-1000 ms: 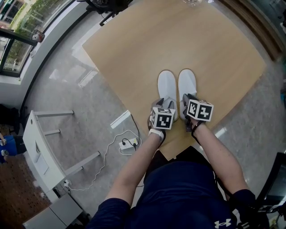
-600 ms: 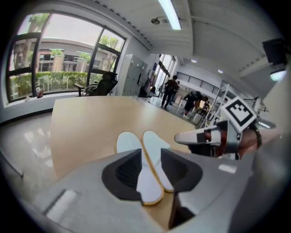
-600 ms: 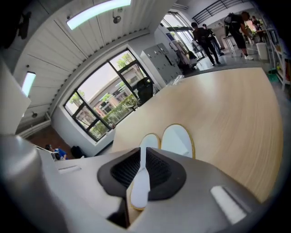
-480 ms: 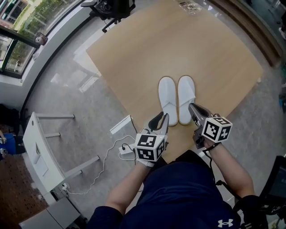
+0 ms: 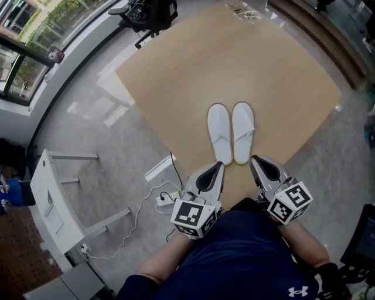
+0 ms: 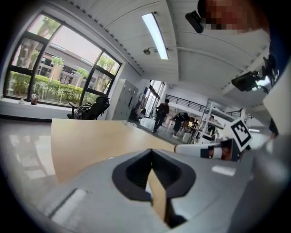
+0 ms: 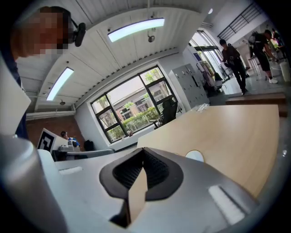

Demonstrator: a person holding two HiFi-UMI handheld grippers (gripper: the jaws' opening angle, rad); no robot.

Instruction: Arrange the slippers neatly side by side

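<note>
Nearest are two grippers, each with a marker cube, held above the near corner of the wooden floor panel (image 5: 176,88). The left gripper (image 5: 218,167) has just closed, its jaws meeting with nothing between them. The right gripper (image 5: 256,161) has just closed likewise and is also empty. Just beyond them lie two white slippers near that same near corner. The left slipper (image 5: 220,132) and the right slipper (image 5: 242,130) sit side by side, parallel, toes pointing away (so close that I cannot tell whether they touch). Off the panel's left edge, on the grey floor, lie one power strip (image 5: 166,191) with its white cable and one white frame (image 5: 55,202). At the panel's far corner stands one black office chair (image 5: 149,12).
</note>
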